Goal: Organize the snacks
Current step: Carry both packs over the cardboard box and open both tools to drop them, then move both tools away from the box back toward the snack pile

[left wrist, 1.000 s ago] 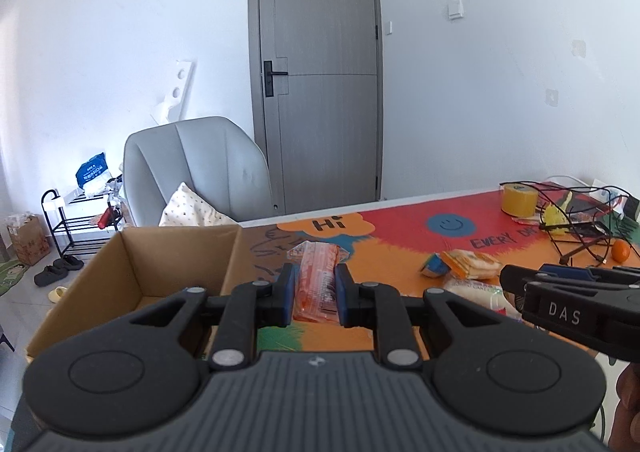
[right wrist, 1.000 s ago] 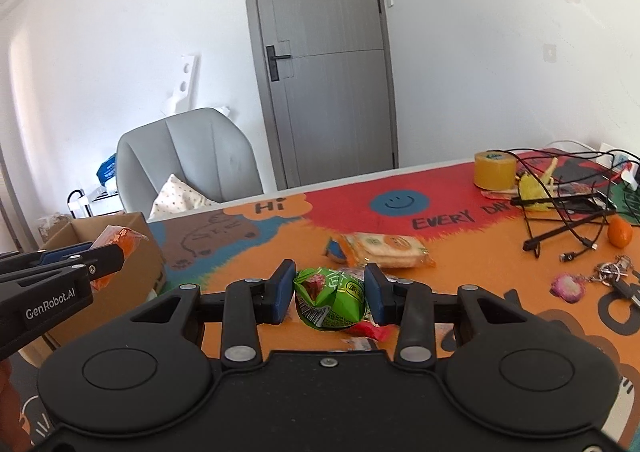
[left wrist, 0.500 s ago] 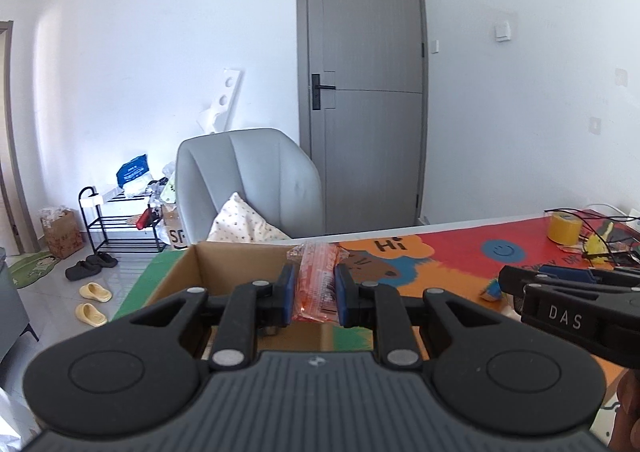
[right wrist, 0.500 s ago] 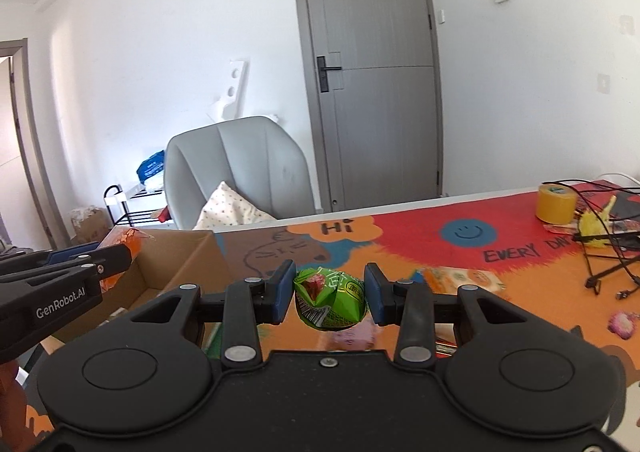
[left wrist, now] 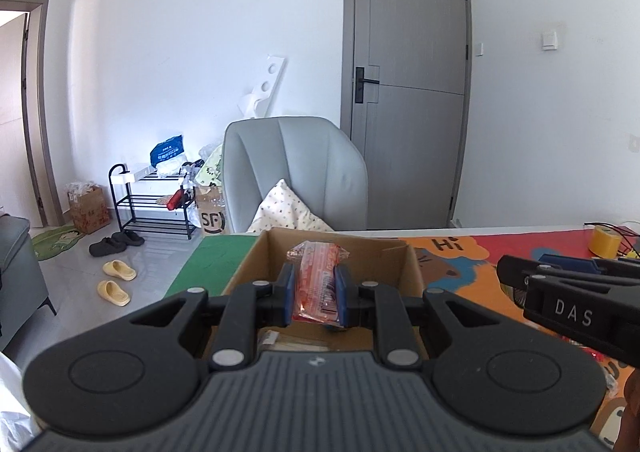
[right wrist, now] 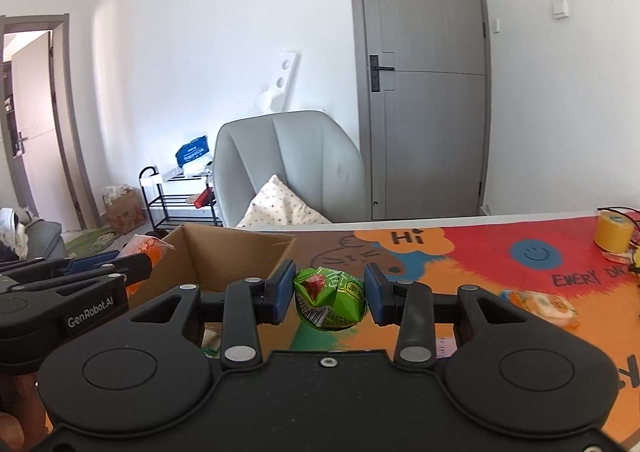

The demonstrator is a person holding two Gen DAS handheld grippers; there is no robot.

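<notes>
My left gripper [left wrist: 315, 294] is shut on a clear orange-red snack packet [left wrist: 318, 284] and holds it over the open cardboard box [left wrist: 400, 254] at the table's left end. My right gripper [right wrist: 329, 298] is shut on a crumpled green snack bag [right wrist: 332, 302] above the mat, just right of the box [right wrist: 224, 252]. In the right wrist view the left gripper [right wrist: 132, 266] shows at the left with its orange packet [right wrist: 146, 246] over the box. Some packets lie on the box floor [left wrist: 280, 340].
The table has a colourful mat [right wrist: 500, 252]. An orange-wrapped snack [right wrist: 540, 306] lies on it to the right. A yellow tape roll [right wrist: 614, 232] and black cables stand at the far right. A grey chair [left wrist: 296, 176] with a pillow is behind the table.
Both grippers have swung left with their snacks. The left gripper now holds its packet above the box opening, and the right gripper has come up beside the box.
</notes>
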